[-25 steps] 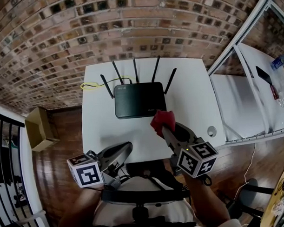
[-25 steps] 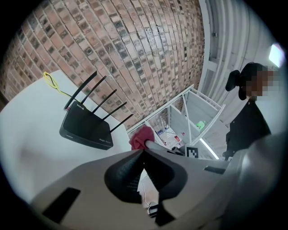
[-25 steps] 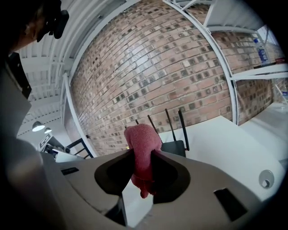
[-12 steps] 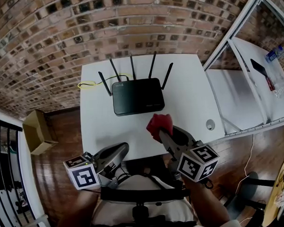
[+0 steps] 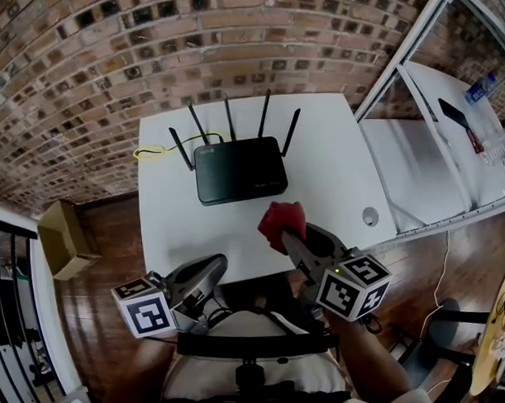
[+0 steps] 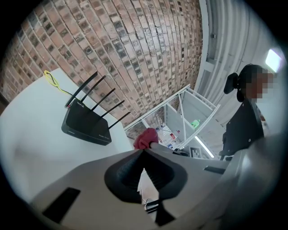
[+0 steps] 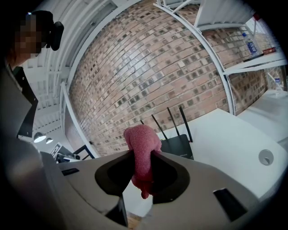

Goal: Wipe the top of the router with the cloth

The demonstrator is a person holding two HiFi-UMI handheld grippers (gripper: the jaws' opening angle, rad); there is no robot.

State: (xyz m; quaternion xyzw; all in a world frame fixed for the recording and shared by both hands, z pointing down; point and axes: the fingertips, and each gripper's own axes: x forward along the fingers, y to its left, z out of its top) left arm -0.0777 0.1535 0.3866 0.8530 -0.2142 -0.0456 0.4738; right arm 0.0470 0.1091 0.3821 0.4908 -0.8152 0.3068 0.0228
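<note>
1. The smooth grey plastic left claw (image 5: 215,266) tapers to a blunt beak, and its inner pads (image 6: 128,170) are black and ribbed.
2. The matching grey plastic right claw (image 5: 291,236) has the same black ribbed pads (image 7: 165,174).
3. Each grey shell has a dark rectangular slot (image 6: 62,204) set into it.
4. A white cube with black square markers (image 5: 145,307) caps the near end of the left claw.
5. A second marker cube (image 5: 353,285) caps the right claw, with a small lit dot (image 5: 336,272) on its far edge.
6. The person wears a pale top (image 5: 201,380).
7. A black chest strap (image 5: 257,345) crosses the top and carries a black mount (image 5: 249,374) at its centre.
8. A black headset (image 7: 54,33) sits on the person's head.
</note>
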